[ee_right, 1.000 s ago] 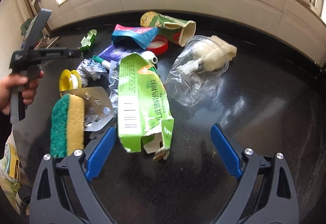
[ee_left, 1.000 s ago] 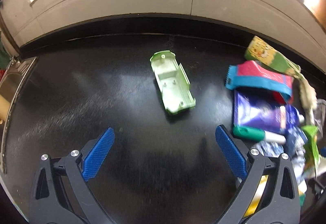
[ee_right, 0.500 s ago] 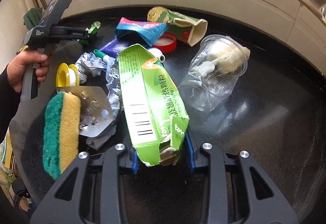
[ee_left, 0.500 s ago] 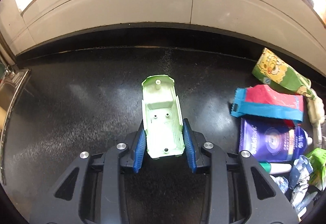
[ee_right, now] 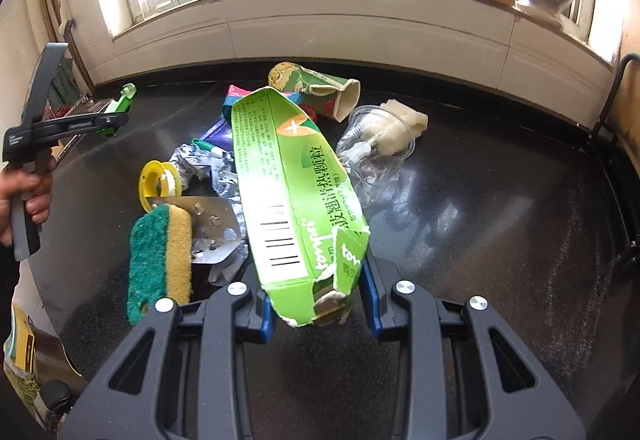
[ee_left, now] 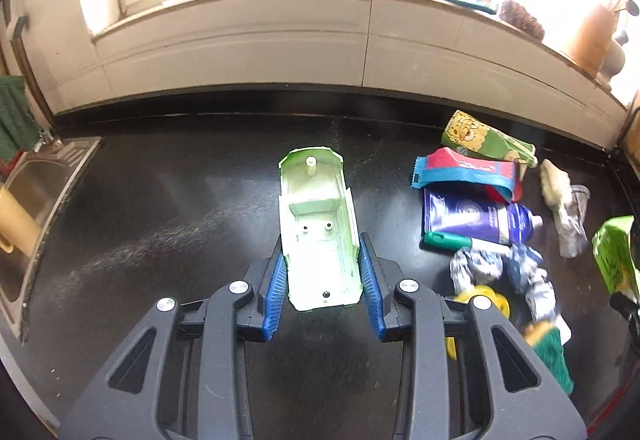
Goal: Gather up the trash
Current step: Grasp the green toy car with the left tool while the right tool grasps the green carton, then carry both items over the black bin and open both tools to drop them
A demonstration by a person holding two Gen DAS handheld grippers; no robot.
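Observation:
My left gripper (ee_left: 323,282) is shut on a pale green plastic shell (ee_left: 318,228), its blue pads pressing both long sides, and holds it above the black counter (ee_left: 160,224). In the right wrist view my right gripper (ee_right: 318,300) is shut on the torn near end of a crushed green carton (ee_right: 292,196), lifted off the pile. The same carton (ee_left: 614,260) shows at the right edge of the left wrist view. From the right wrist view, the left gripper (ee_right: 116,112) with the green shell is at far left, held by a hand (ee_right: 28,192).
A trash pile lies on the counter: a green-yellow sponge (ee_right: 160,260), a blister pack (ee_right: 212,232), crumpled foil (ee_right: 200,164), a yellow tape spool (ee_right: 158,180), a clear cup (ee_right: 372,156), a cartoon paper cup (ee_right: 316,90), a purple tube (ee_left: 476,218). A sink (ee_left: 32,192) is at left.
Both grippers went from wide open to shut, the left on the green shell and the right on the green carton. Both then rose, lifting their items off the counter.

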